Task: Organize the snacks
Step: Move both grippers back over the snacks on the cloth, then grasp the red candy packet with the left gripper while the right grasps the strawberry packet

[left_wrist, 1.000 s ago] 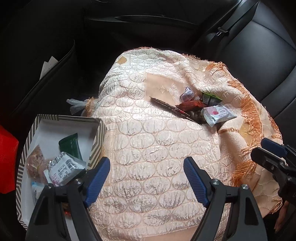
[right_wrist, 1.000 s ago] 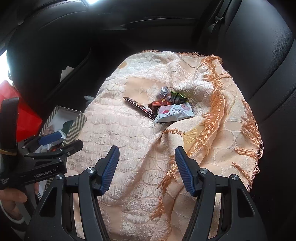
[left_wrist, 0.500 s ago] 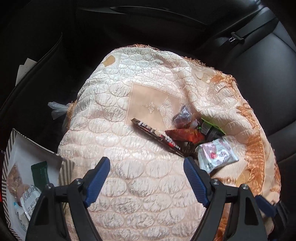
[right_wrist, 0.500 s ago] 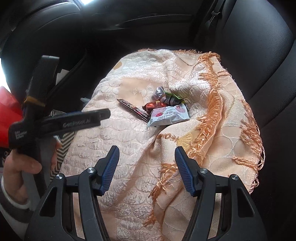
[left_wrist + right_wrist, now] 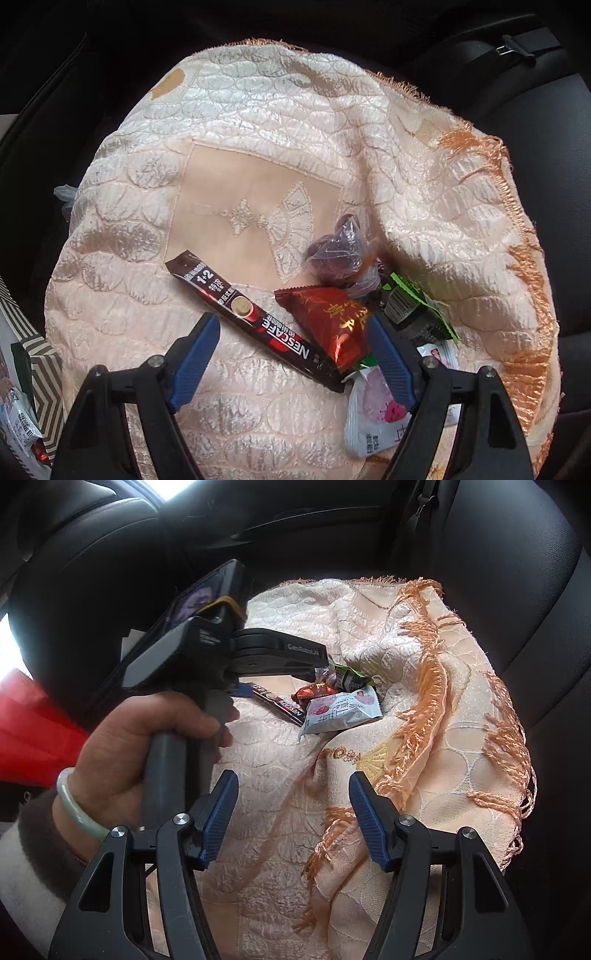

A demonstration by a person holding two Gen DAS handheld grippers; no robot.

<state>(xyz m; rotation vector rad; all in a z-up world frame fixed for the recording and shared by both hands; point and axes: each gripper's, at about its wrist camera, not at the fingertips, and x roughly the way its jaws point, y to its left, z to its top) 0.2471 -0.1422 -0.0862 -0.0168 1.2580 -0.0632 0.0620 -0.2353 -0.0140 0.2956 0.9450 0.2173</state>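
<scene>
A small heap of wrapped snacks lies on the quilted peach cloth [image 5: 229, 406] spread over the black car seat: a long dark-brown coffee stick sachet [image 5: 255, 319], a red foil triangular packet [image 5: 328, 317] touching its lower end, a clear bag of dark sweets [image 5: 338, 254] behind them, and a white pouch with pink print [image 5: 373, 417] nearest. The left gripper [image 5: 291, 358] hangs over the sachet, jaws wide and holding nothing. Best to straddle the sachet mid-length, clear of the red packet, before closing. The right gripper [image 5: 291, 816] waits well back, likewise spread and empty. The striped cardboard box [image 5: 40, 373] sits at the left edge.
</scene>
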